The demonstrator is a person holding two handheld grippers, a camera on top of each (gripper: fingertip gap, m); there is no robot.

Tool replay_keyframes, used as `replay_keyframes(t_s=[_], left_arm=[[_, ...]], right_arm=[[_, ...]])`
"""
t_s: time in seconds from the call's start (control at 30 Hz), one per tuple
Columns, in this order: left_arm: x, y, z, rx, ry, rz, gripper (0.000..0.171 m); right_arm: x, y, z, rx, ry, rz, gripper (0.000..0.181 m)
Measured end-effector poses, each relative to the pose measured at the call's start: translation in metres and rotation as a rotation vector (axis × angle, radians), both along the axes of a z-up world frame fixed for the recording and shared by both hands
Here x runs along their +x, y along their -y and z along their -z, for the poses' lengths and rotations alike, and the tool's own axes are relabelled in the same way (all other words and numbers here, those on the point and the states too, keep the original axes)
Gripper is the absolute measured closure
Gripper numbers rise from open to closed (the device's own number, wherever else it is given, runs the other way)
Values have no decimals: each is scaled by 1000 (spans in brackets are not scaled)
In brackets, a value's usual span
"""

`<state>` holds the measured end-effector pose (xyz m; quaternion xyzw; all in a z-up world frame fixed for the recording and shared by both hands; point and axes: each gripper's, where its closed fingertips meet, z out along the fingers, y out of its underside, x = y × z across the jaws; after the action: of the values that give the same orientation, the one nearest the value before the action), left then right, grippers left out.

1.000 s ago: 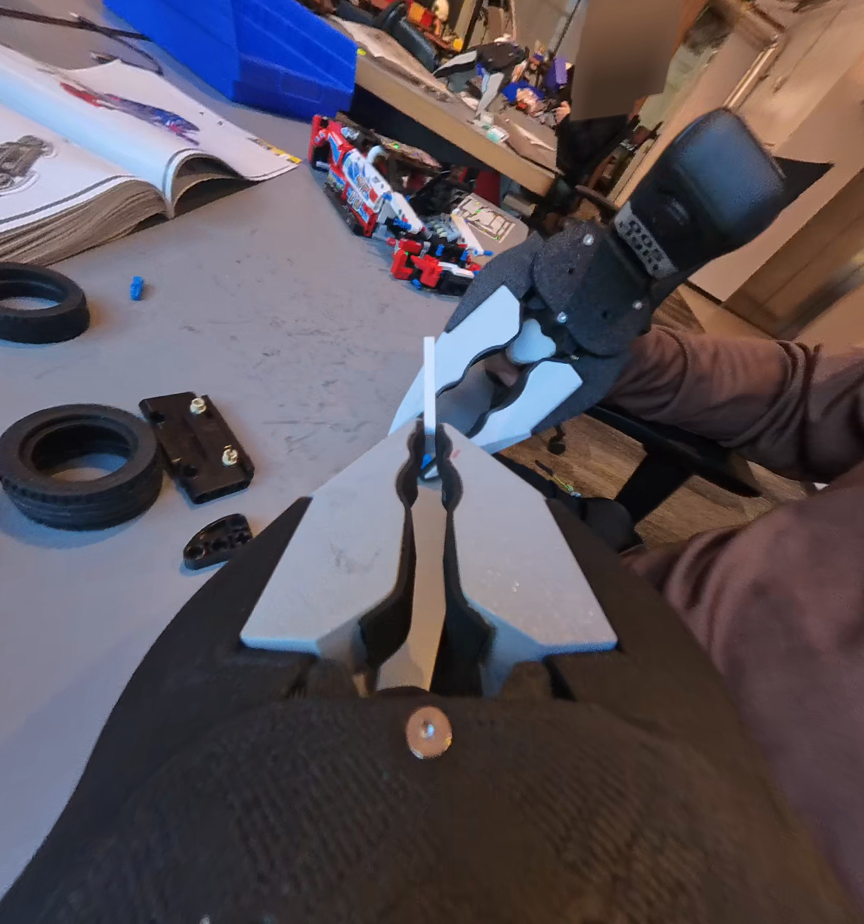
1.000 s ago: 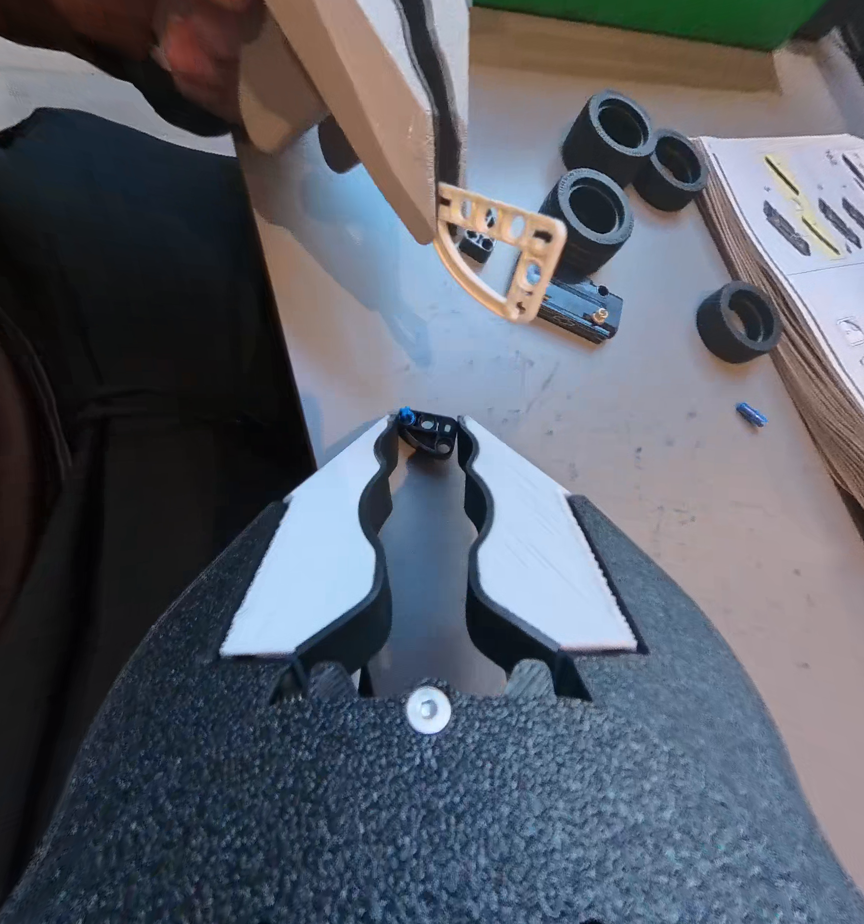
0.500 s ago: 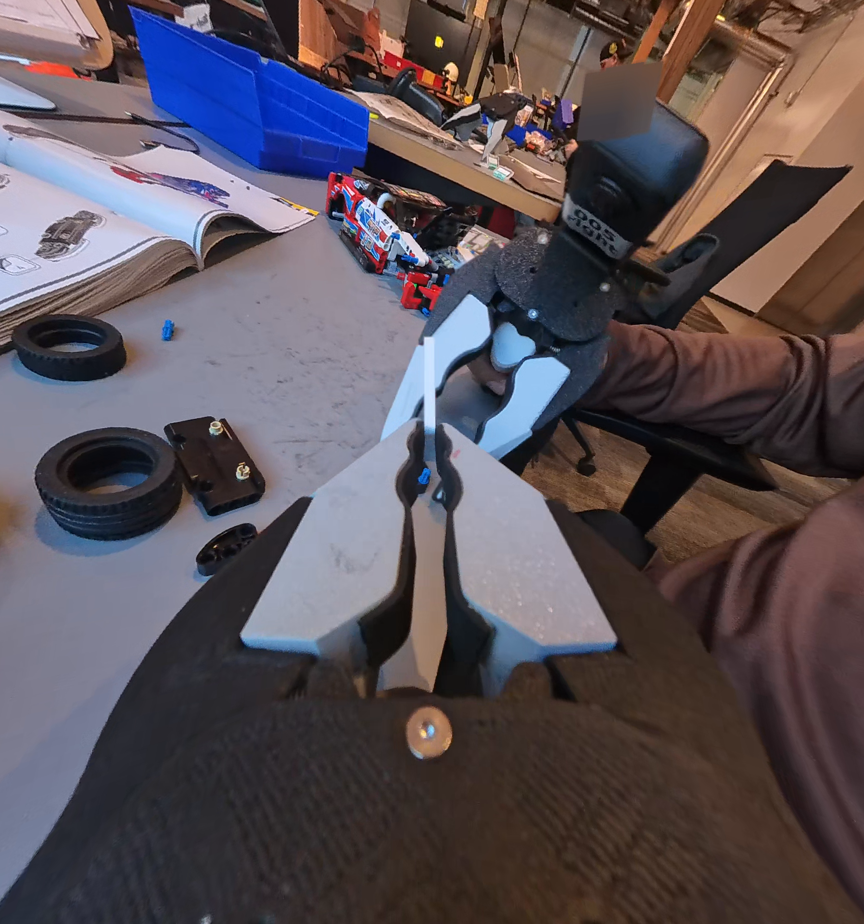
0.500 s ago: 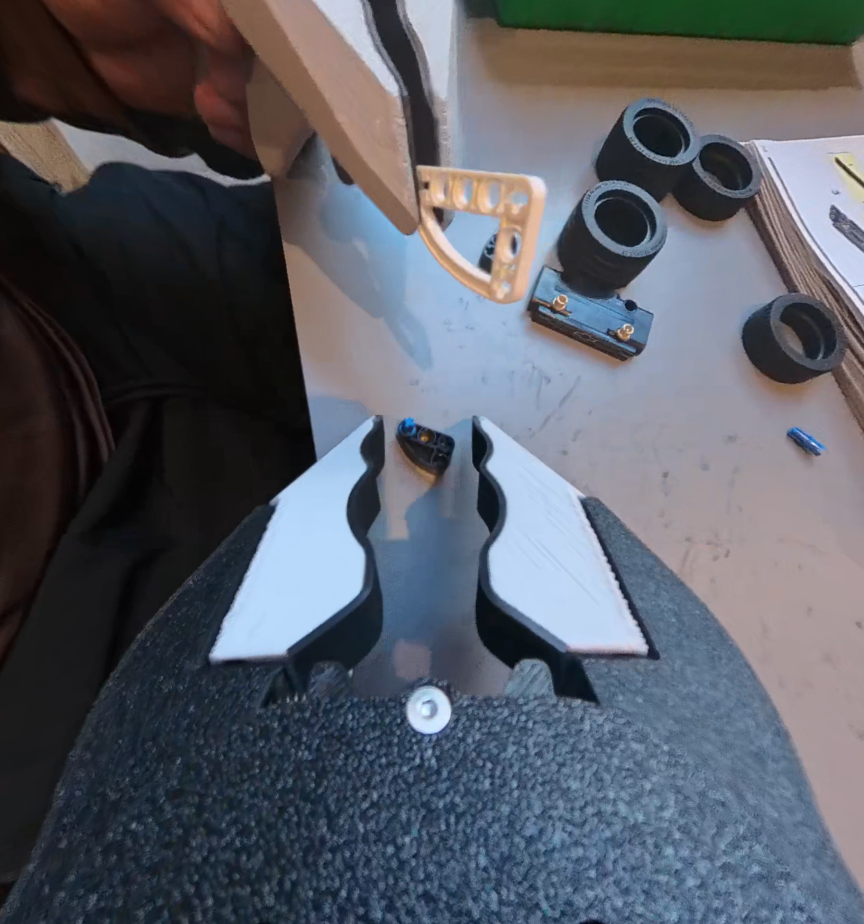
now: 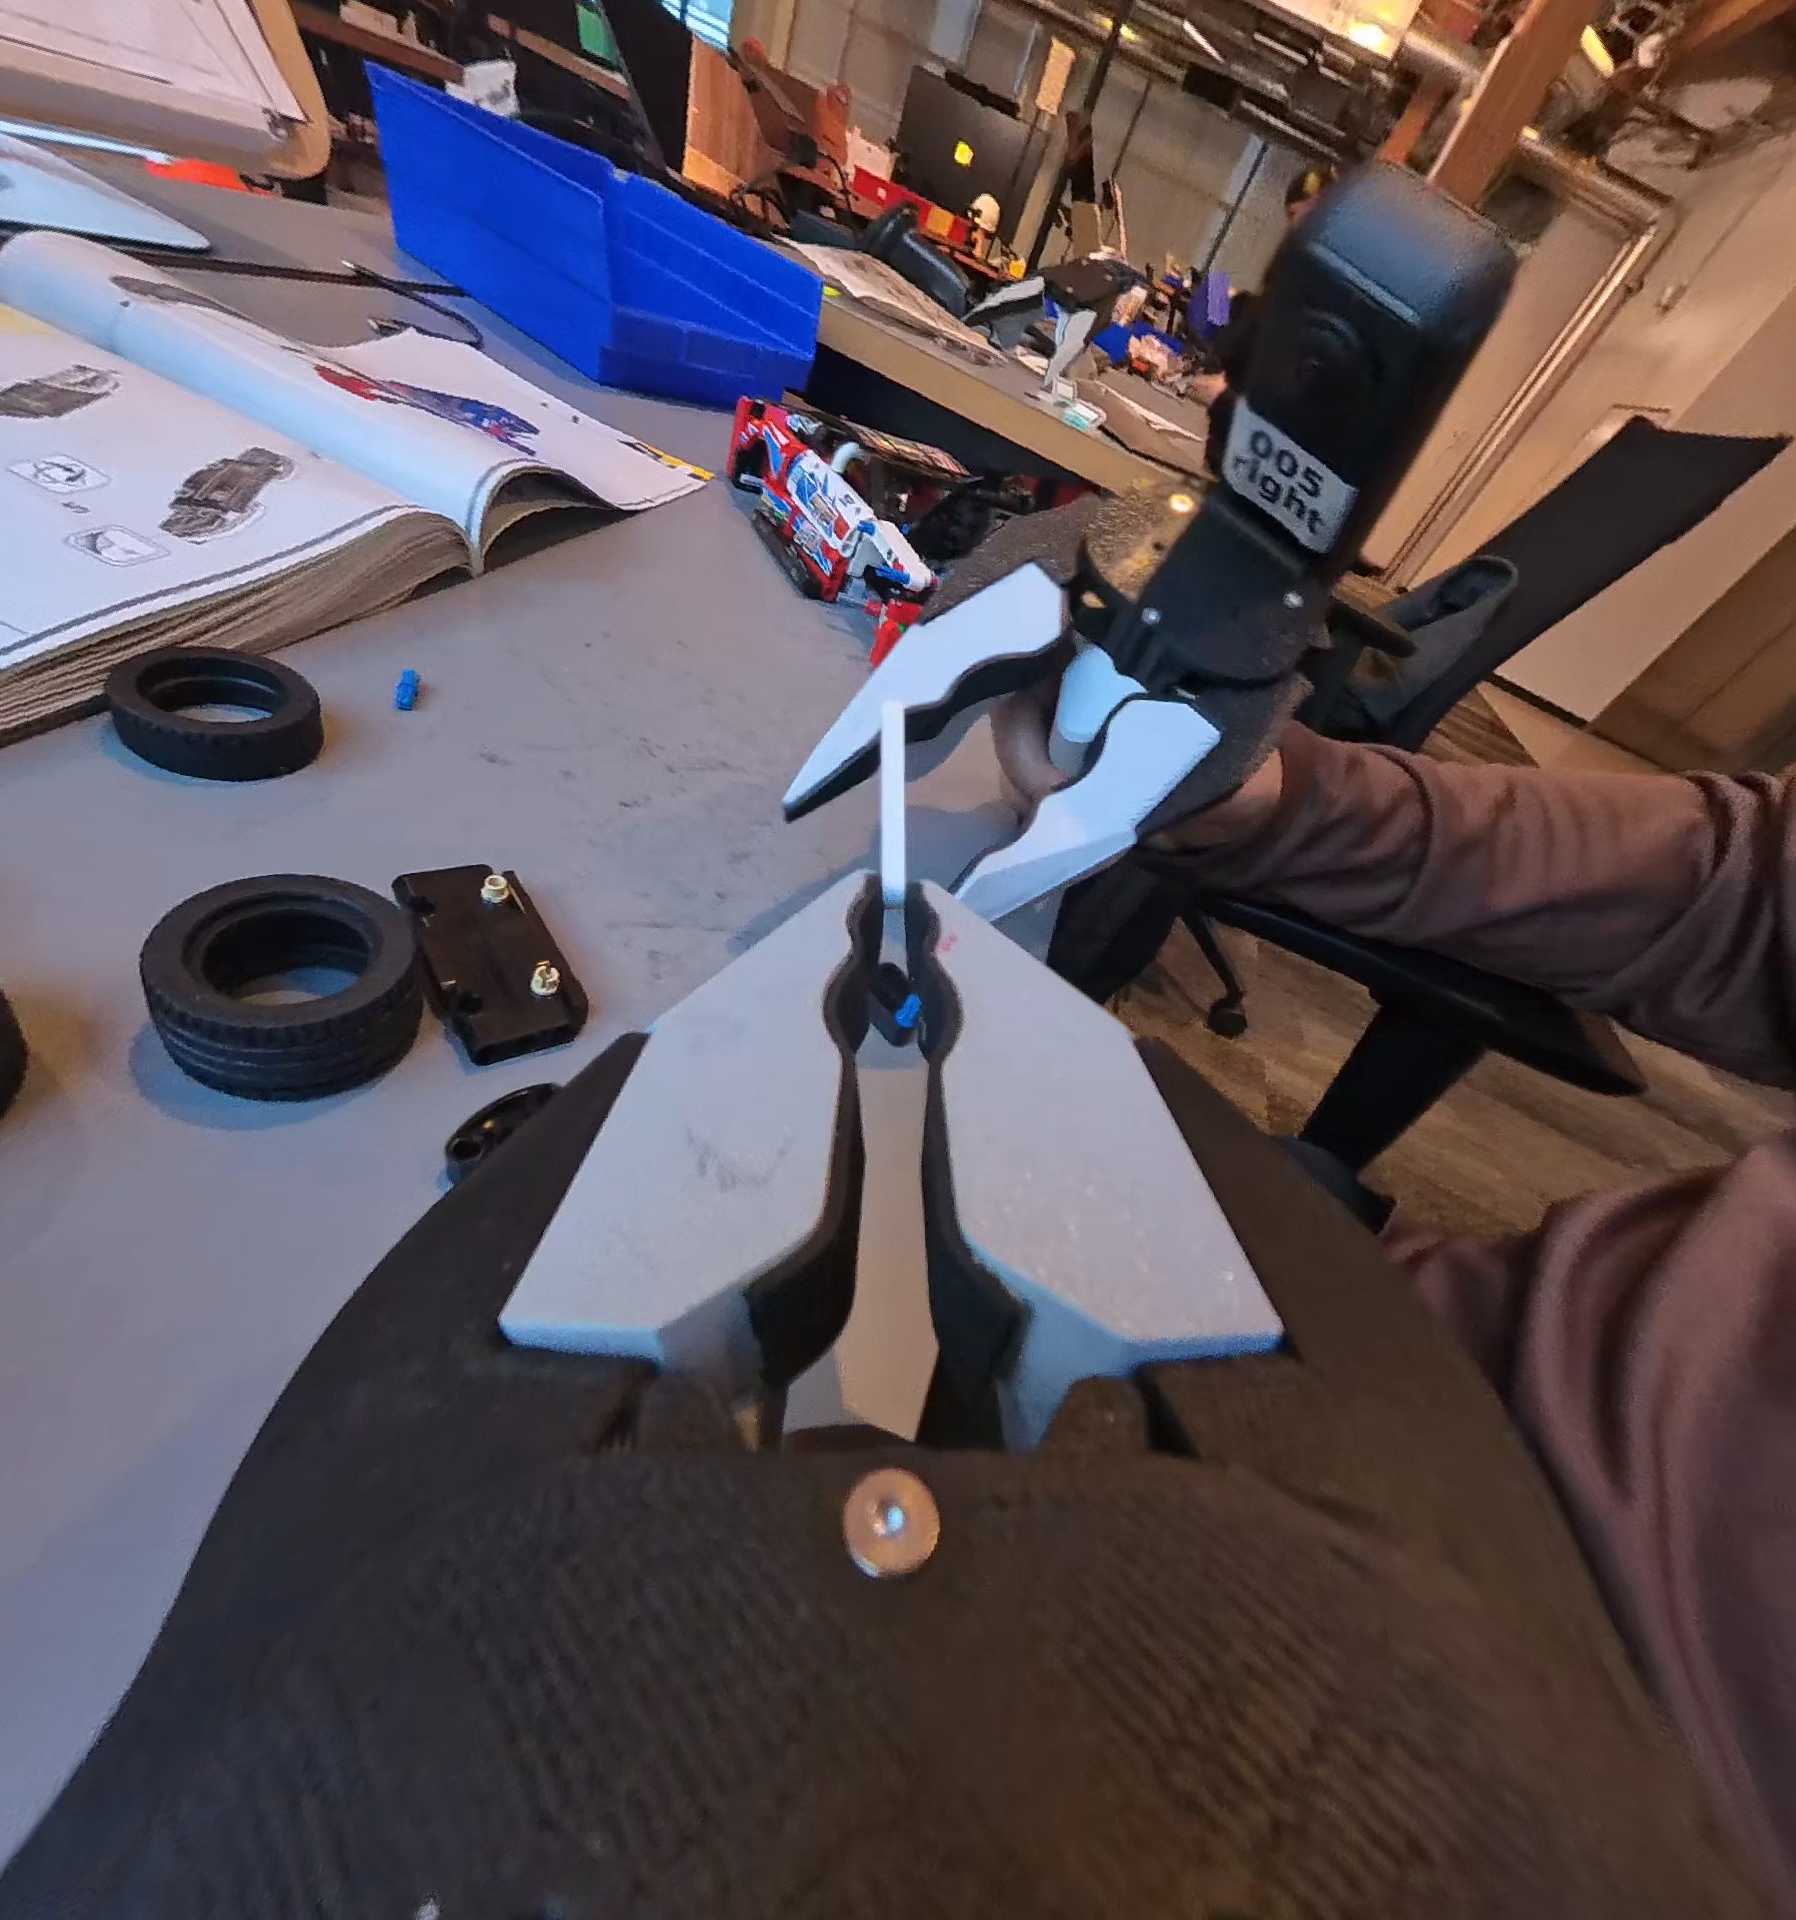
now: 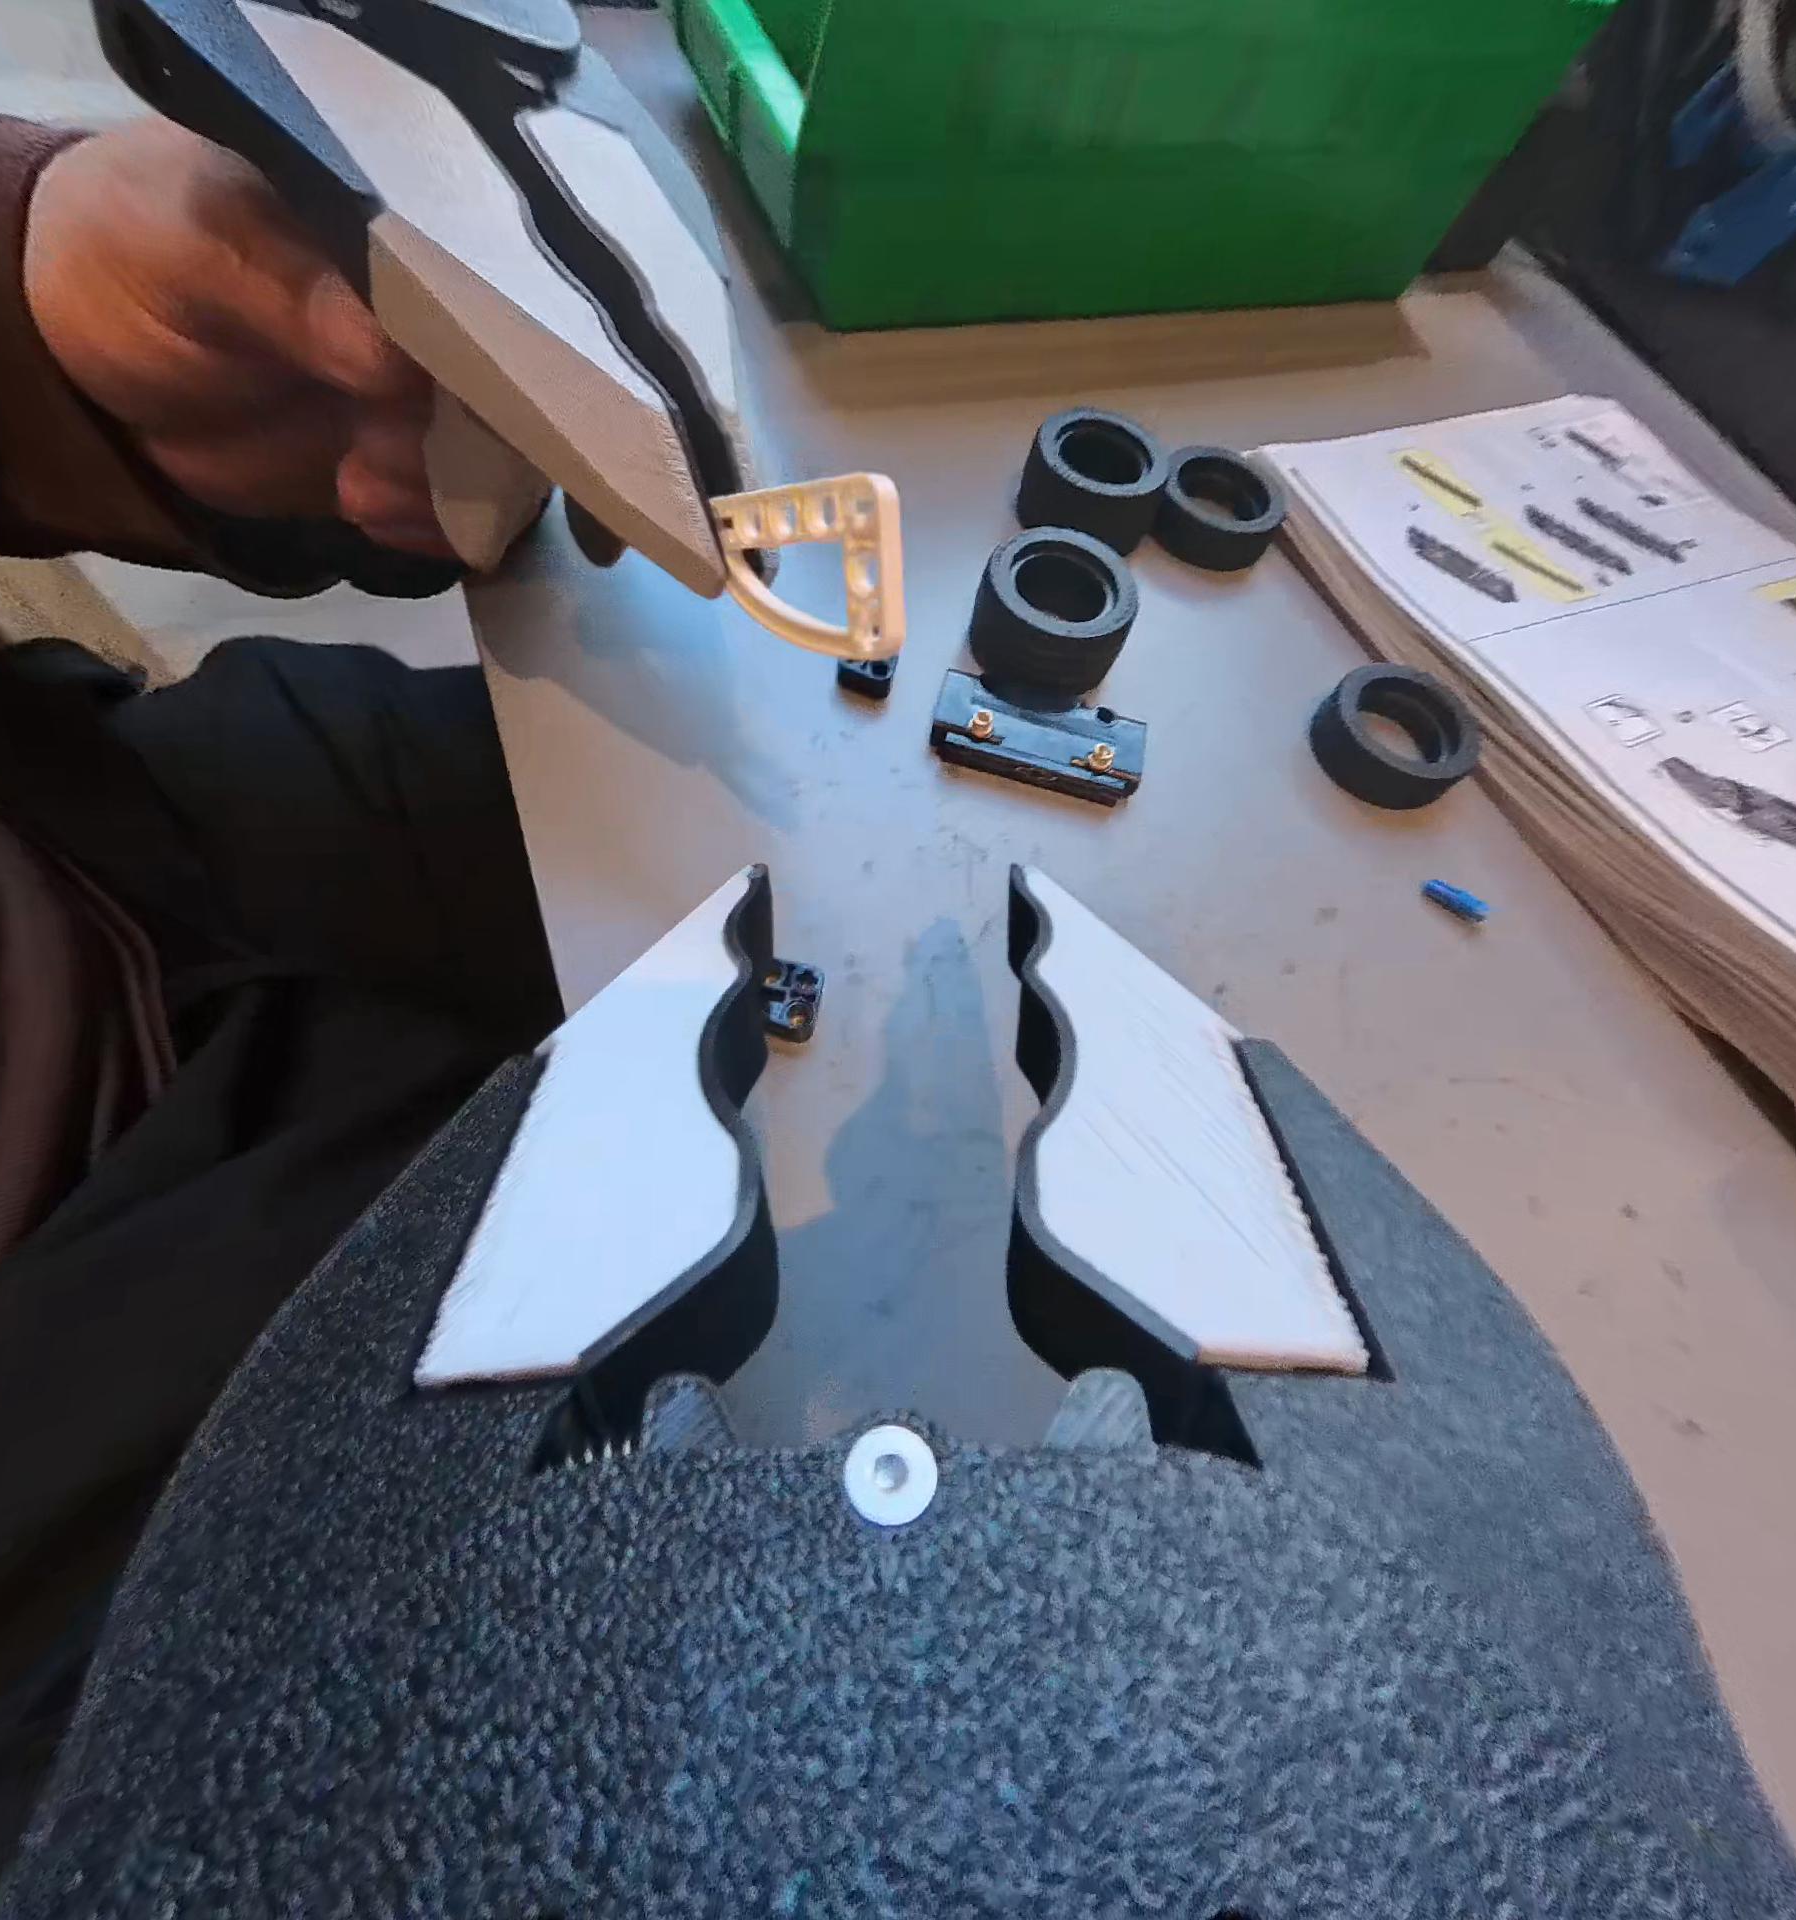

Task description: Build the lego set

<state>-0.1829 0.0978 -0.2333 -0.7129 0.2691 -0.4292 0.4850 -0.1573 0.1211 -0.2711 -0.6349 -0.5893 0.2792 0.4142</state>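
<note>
Left gripper (image 5: 892, 902) clamped on white quarter-frame piece (image 6: 834, 561), raised for mating; right gripper (image 6: 889, 883) wide, black connector (image 6: 794, 997) loose at 9 o'clock finger.

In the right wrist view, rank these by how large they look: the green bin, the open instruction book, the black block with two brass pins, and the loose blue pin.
1. Green bin and instruction book: both cropped by the frame, too close to rank.
2. Black block.
3. Blue pin, smallest.
</note>
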Motion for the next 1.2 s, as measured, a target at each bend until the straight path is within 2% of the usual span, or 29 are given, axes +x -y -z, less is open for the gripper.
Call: replay_keyframes(t_s=[0.17,0.33,0.5,0.6,0.67,0.8,1.03,1.2], left_arm=[[-1,-6,0,-50,32,-11,170],[-8,-20,-3,-96,91,-108,170],[-15,-33,-13,-169,254,-196,170],[-2,-29,-16,-239,355,-168,170],[9,-23,-15,-295,399,-113,170],[16,-18,-16,-411,497,-68,170],[27,-4,-20,-540,609,-5,170],[25,3,-25,-529,600,41,170]], right_arm=[[5,-5,-12,26,-68,52,135],[12,-19,-29,26,-149,131,138],[4,-14,-39,13,-182,167,133],[-7,-6,-51,42,-223,177,131],[-10,-5,-57,127,-199,183,126],[-11,-2,-50,220,-121,170,120],[-12,4,-56,323,-120,139,136],[-12,12,-62,267,-176,72,140]])
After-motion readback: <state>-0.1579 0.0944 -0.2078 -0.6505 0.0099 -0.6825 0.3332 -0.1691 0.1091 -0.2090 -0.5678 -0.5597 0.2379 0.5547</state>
